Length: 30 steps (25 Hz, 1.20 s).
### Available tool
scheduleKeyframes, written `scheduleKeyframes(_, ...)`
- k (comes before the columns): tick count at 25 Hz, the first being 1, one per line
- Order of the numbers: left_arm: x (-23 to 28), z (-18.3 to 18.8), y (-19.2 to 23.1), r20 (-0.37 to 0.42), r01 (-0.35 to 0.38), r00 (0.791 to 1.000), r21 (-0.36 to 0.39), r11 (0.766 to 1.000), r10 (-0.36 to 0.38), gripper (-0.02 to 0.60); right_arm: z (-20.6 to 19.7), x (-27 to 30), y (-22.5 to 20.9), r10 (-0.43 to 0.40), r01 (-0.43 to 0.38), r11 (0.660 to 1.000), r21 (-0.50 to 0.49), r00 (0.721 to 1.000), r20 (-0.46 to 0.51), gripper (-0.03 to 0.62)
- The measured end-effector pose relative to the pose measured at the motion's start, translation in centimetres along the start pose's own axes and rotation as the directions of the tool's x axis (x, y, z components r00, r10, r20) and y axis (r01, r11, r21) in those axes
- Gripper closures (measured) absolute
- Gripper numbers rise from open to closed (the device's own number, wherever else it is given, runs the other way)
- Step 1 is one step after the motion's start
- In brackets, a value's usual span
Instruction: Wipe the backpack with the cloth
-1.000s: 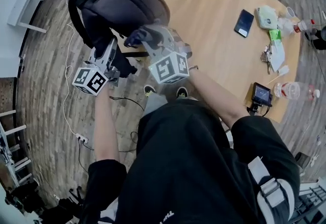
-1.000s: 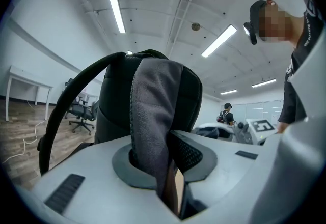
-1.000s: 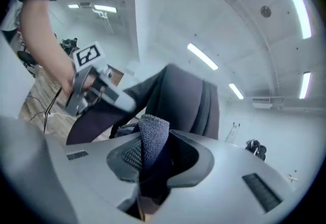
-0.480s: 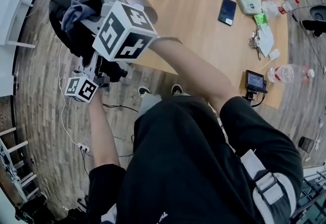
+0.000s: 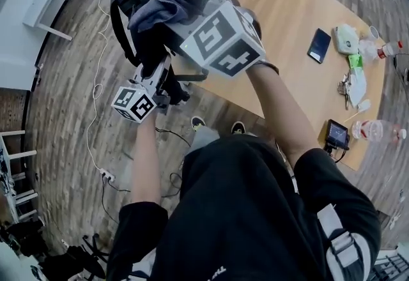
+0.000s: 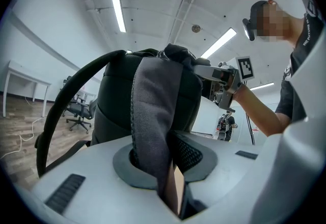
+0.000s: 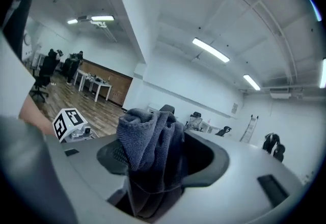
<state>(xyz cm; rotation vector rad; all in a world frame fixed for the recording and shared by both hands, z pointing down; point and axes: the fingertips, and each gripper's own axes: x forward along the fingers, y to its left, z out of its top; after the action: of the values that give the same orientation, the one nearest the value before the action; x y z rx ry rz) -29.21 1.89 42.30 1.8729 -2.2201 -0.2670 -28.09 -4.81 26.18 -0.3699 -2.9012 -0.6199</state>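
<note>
Left gripper point(image 6: 164, 159): jaws clamped on a grey strap point(image 6: 153, 111) of the backpack point(image 6: 114, 106). The pack is held up in front of the person, dark body upright, one black shoulder loop arcing out to its left. Right gripper point(image 7: 158, 161): jaws clenched on a bunched blue-grey cloth point(image 7: 150, 139), raised to the top of the pack, where the cloth meets its upper edge. Beyond, a wooden table point(image 5: 287, 18) carries a phone point(image 5: 318, 45) and small clutter.
</note>
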Motion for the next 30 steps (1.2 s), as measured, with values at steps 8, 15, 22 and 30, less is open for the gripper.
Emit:
scheduleKeyframes(8, -0.6, -0.3, 0.5, 0.009, -0.017, 1.000, -0.031, 0.999, 0.017, 0.506, -1.3, -1.2, 3.4, 0.100, -0.106, 0.991, 0.077, 0.992, 0.076, 0.490)
scheduleKeyframes(15, -0.6, -0.1, 0.2, -0.007, -0.014, 1.000, -0.011, 1.000, 0.014, 0.506, -8.5, -3.0, 5.5, 0.042, -0.054, 0.988, 0.141, 0.995, 0.092, 0.494)
scheduleKeyframes(22, -0.6, -0.1, 0.1, 0.003, -0.012, 1.000, -0.018, 1.000, 0.012, 0.506, -23.0, 0.4, 11.5, 0.146, -0.112, 0.981, 0.156, 0.962, -0.231, 0.493)
scheduleKeyframes(30, -1.1, 0.0, 0.0, -0.019, -0.010, 1.000, 0.006, 1.000, 0.010, 0.506, -31.6, 1.9, 14.0, 0.215, -0.157, 0.971, 0.182, 0.905, -0.366, 0.493)
